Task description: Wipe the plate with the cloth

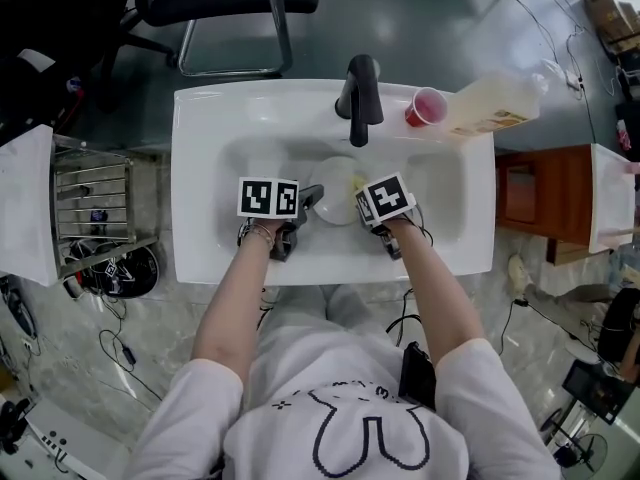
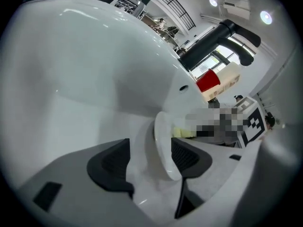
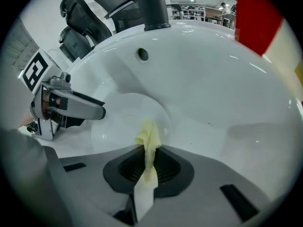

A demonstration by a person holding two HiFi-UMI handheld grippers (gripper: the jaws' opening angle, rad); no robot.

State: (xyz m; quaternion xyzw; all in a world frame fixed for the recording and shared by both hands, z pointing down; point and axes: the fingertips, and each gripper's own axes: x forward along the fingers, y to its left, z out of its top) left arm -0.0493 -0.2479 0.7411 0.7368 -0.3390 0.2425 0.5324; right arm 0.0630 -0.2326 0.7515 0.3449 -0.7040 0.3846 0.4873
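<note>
White plate [image 2: 163, 145] sits in the sink [image 1: 200, 158] basin, its rim between the left gripper's [image 2: 149, 163] parted jaws, not yet pinched. Further right, the right gripper [image 3: 149, 170] is clenched on the yellow cloth [image 3: 148, 141], which hangs over the plate. Next, I'd judge, the left should close to steady the plate before the cloth rubs.

White sink [image 1: 200, 168] with black faucet [image 1: 360, 93], red cup [image 1: 427, 106] and pale bottle [image 1: 495, 103] on its rim

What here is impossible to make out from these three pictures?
- Head view: plate partly covered by left gripper and right gripper; clean or dirty, unclear.
- Left gripper view: a mosaic patch covers what lies past the plate's rim.
- Right gripper view: red cup cut off by the picture's edge.
- Head view: bottle label too small to read.
</note>
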